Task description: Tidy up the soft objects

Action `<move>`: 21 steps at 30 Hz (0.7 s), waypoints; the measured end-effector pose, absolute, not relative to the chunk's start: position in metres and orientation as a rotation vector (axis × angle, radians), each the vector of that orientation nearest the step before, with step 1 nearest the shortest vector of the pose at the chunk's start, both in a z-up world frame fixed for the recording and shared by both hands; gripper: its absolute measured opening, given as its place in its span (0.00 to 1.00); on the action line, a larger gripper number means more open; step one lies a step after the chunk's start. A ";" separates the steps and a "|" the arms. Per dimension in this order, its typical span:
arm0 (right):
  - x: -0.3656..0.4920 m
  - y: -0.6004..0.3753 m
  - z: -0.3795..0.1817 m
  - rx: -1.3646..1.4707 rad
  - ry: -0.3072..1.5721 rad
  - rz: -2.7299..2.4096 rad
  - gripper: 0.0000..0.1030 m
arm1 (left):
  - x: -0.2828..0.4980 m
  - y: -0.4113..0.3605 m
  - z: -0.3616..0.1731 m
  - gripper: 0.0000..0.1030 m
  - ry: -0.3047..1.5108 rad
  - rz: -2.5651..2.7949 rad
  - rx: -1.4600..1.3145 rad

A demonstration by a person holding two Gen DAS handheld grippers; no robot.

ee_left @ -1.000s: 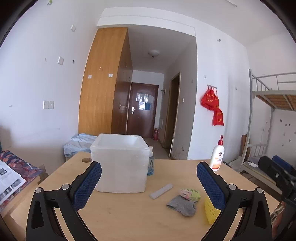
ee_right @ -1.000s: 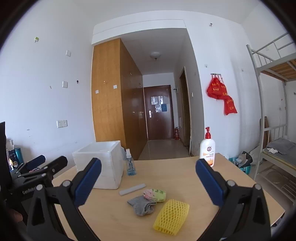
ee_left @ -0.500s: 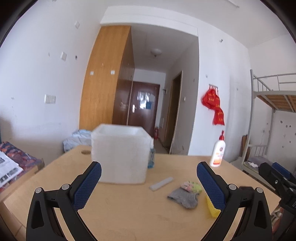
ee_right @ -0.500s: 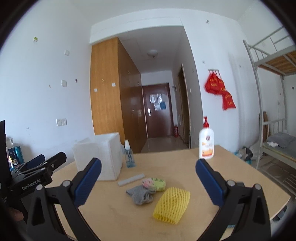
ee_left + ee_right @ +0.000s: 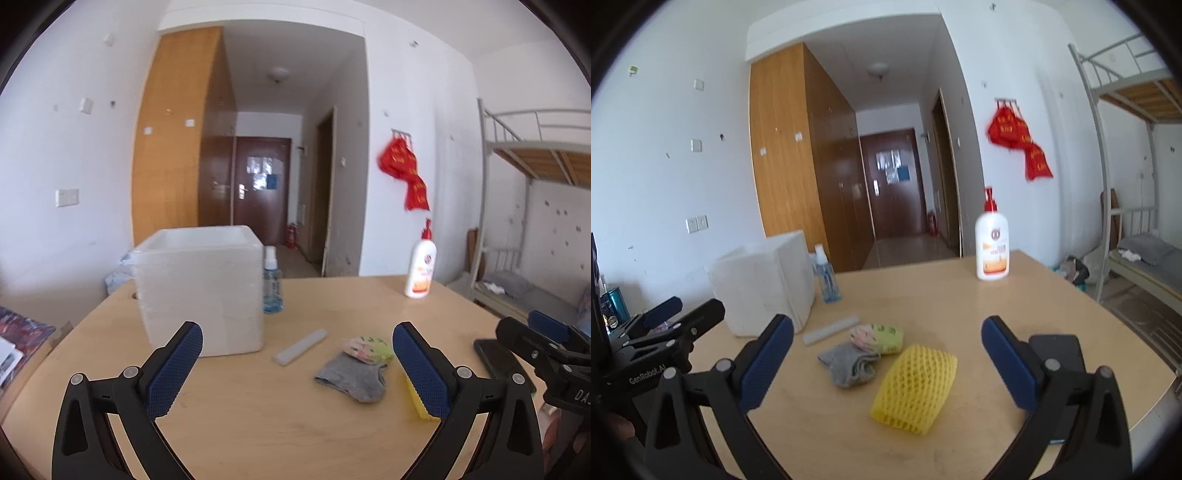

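A grey sock (image 5: 351,374) (image 5: 849,363), a folded patterned sock (image 5: 365,347) (image 5: 877,336) and a yellow foam net sleeve (image 5: 916,387) (image 5: 415,402) lie together on the wooden table (image 5: 258,424). A white foam box (image 5: 201,288) (image 5: 764,280) stands open-topped at the table's left. My left gripper (image 5: 297,369) is open and empty, held above the table in front of the box and socks. My right gripper (image 5: 886,363) is open and empty, just short of the yellow sleeve.
A pale grey strip (image 5: 300,347) (image 5: 831,328) lies between box and socks. A small blue spray bottle (image 5: 272,282) stands beside the box. A white pump bottle (image 5: 991,243) stands at the far edge. A black phone (image 5: 1058,350) lies on the right. A bunk bed (image 5: 535,155) is at right.
Both grippers have moved lower and closer to the table, so the box, socks and sleeve look larger. The left one has swung slightly to the right. Both stayed open.
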State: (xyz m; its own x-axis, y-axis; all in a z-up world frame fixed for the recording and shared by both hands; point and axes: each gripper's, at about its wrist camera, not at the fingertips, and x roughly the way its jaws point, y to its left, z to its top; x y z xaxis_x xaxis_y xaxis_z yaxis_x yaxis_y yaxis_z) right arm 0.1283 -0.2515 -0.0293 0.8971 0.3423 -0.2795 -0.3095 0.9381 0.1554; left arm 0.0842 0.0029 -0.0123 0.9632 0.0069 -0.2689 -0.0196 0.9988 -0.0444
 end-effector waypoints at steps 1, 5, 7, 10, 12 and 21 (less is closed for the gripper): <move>0.131 -0.253 -0.031 0.109 0.326 0.341 1.00 | 0.089 0.001 -0.014 1.00 0.288 0.002 -0.039; 0.143 -0.254 -0.037 0.106 0.385 0.346 1.00 | 0.104 -0.005 -0.017 1.00 0.327 -0.036 -0.018; 0.149 -0.255 -0.041 0.103 0.415 0.341 1.00 | 0.111 -0.005 -0.019 1.00 0.350 -0.051 -0.012; 0.155 -0.254 -0.046 0.100 0.449 0.344 1.00 | 0.124 -0.005 -0.024 1.00 0.401 -0.080 -0.015; 0.160 -0.253 -0.049 0.092 0.468 0.344 1.00 | 0.133 -0.007 -0.027 1.00 0.433 -0.093 -0.006; 0.181 -0.253 -0.063 0.065 0.554 0.357 1.00 | 0.164 -0.009 -0.042 1.00 0.543 -0.157 -0.010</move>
